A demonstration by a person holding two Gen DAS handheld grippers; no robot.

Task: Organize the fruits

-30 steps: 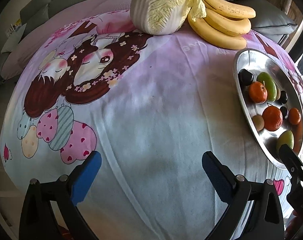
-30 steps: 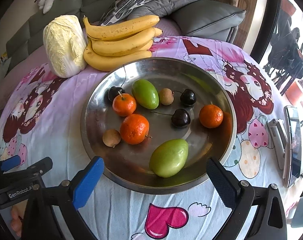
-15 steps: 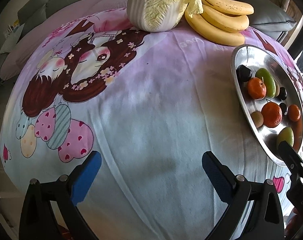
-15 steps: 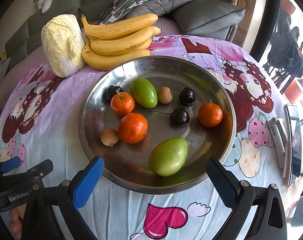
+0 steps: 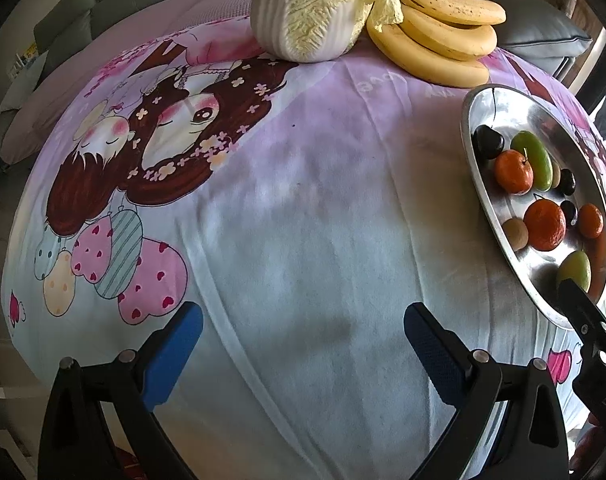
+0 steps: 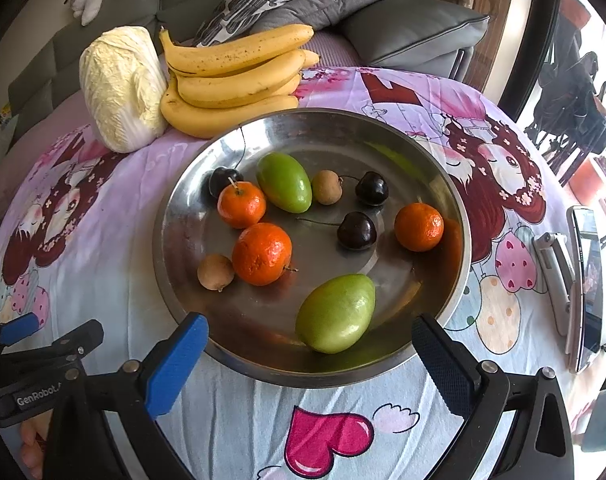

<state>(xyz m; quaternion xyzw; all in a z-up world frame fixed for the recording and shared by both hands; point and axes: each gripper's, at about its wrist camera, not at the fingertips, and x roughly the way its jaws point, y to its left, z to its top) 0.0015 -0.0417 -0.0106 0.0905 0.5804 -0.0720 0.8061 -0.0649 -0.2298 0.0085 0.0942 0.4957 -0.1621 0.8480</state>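
left wrist: left gripper (image 5: 303,332) spread wide, empty, over bare tablecloth (image 5: 303,208); bananas (image 5: 435,36) at far edge | right wrist: right gripper (image 6: 309,340) agape, empty, at metal tray (image 6: 175,216); small fruits (image 6: 261,253) mixed, unsorted inside | progress: could be early or nearly finished
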